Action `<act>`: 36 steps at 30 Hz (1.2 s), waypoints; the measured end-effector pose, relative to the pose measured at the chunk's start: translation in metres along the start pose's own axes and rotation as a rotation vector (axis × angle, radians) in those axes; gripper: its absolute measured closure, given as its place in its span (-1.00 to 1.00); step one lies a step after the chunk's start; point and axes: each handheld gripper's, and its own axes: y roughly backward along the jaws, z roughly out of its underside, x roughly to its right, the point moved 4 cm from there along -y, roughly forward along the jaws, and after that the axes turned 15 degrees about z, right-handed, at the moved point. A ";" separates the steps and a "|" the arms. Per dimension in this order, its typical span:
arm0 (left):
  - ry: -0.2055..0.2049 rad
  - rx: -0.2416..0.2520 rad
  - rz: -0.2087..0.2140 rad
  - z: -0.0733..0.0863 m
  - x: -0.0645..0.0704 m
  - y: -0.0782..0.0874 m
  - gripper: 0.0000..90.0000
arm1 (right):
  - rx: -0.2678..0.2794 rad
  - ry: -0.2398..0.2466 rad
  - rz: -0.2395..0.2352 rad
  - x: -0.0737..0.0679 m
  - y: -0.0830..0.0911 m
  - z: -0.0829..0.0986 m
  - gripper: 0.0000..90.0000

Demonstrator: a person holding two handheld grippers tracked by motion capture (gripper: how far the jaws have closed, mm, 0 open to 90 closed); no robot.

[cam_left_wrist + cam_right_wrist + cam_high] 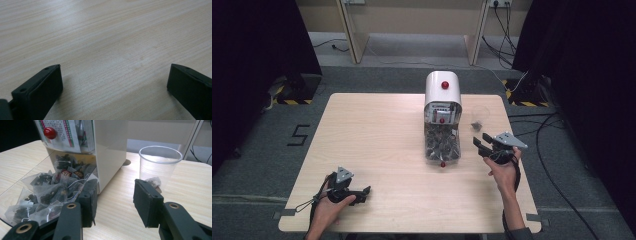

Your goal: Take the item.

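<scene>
Pale wood tabletop (107, 37) lies under our left claw (113, 86), spread and empty. Our right claw (113, 200) is spread too, empty; just beyond its left jaw sits the dispenser (100, 150) with sachets (47, 192), whose labels we cannot read; ahead right stands a clear cup (160, 162), its dark contents indistinct.

High view overlooks the table (377, 150); claw cameras sit perhaps lower.
</scene>
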 end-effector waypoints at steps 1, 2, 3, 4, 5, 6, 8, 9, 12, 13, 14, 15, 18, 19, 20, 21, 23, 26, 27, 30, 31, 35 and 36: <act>0.000 0.000 0.000 0.000 0.000 0.000 -1.00 | -0.001 0.002 -0.002 -0.001 0.001 0.001 0.21; 0.000 0.000 0.000 0.000 0.000 0.000 -1.00 | -0.001 0.004 -0.001 -0.001 0.001 0.001 0.20; 0.000 0.000 0.000 0.000 0.000 0.000 -1.00 | -0.001 0.004 0.001 -0.001 0.002 0.001 0.20; 0.000 0.000 0.000 0.000 0.000 0.000 -1.00 | -0.001 0.004 0.001 -0.001 0.002 0.001 0.20; 0.000 0.000 0.000 0.000 0.000 0.000 -1.00 | -0.002 0.002 -0.001 0.000 0.004 0.002 0.20; 0.000 0.000 0.000 0.000 0.000 0.000 -1.00 | -0.002 0.002 -0.001 0.000 0.004 0.002 0.20; 0.000 0.000 0.000 0.000 0.000 0.000 -1.00 | -0.003 0.002 0.001 -0.001 0.006 0.003 0.20; 0.000 0.000 0.000 0.000 0.000 0.000 -1.00 | -0.007 -0.001 0.000 -0.001 0.007 0.005 0.19; 0.000 0.000 0.000 0.000 0.000 0.000 -1.00 | -0.010 0.003 0.003 -0.001 0.008 0.006 0.19; 0.000 0.000 0.000 0.000 0.000 0.000 -1.00 | -0.012 0.002 0.004 -0.002 0.009 0.007 0.19; 0.000 0.000 0.000 0.000 0.000 0.000 -1.00 | -0.012 0.002 0.004 -0.002 0.009 0.007 0.19; 0.000 0.000 0.000 0.000 0.000 0.000 -1.00 | -0.016 -0.002 0.001 -0.003 0.009 0.008 0.19; -0.001 -0.001 0.000 0.000 0.000 0.000 -1.00 | -0.021 -0.001 -0.002 -0.006 0.010 0.010 0.17; -0.001 -0.001 0.000 0.000 0.000 0.000 -1.00 | -0.022 0.001 -0.003 -0.006 0.011 0.011 0.16; -0.001 -0.001 0.000 0.000 0.000 0.000 -1.00 | -0.022 0.001 -0.003 -0.006 0.011 0.011 0.16; -0.001 -0.001 0.000 0.000 0.000 0.000 -1.00 | -0.030 0.003 -0.001 -0.008 0.012 0.014 0.16; -0.001 0.000 0.000 0.000 0.000 0.000 -1.00 | -0.035 0.004 0.002 -0.009 0.013 0.016 0.16; -0.001 0.001 0.001 0.000 0.000 0.000 -1.00 | -0.040 0.007 -0.003 -0.011 0.015 0.019 0.16; 0.000 0.001 0.001 0.000 0.000 0.000 -1.00 | -0.042 0.013 -0.006 -0.012 0.016 0.020 0.16; 0.000 0.001 0.001 0.000 0.000 0.000 -1.00 | -0.051 0.018 -0.011 -0.016 0.018 0.023 0.16; -0.001 0.001 0.001 0.000 0.000 0.000 -1.00 | -0.051 0.024 -0.010 -0.017 0.018 0.023 0.16; -0.001 0.001 0.002 0.000 0.000 0.000 -1.00 | -0.055 0.035 -0.013 -0.020 0.020 0.026 0.16; 0.000 0.001 0.002 0.000 0.000 0.000 -1.00 | -0.057 0.036 -0.012 -0.020 0.021 0.026 0.16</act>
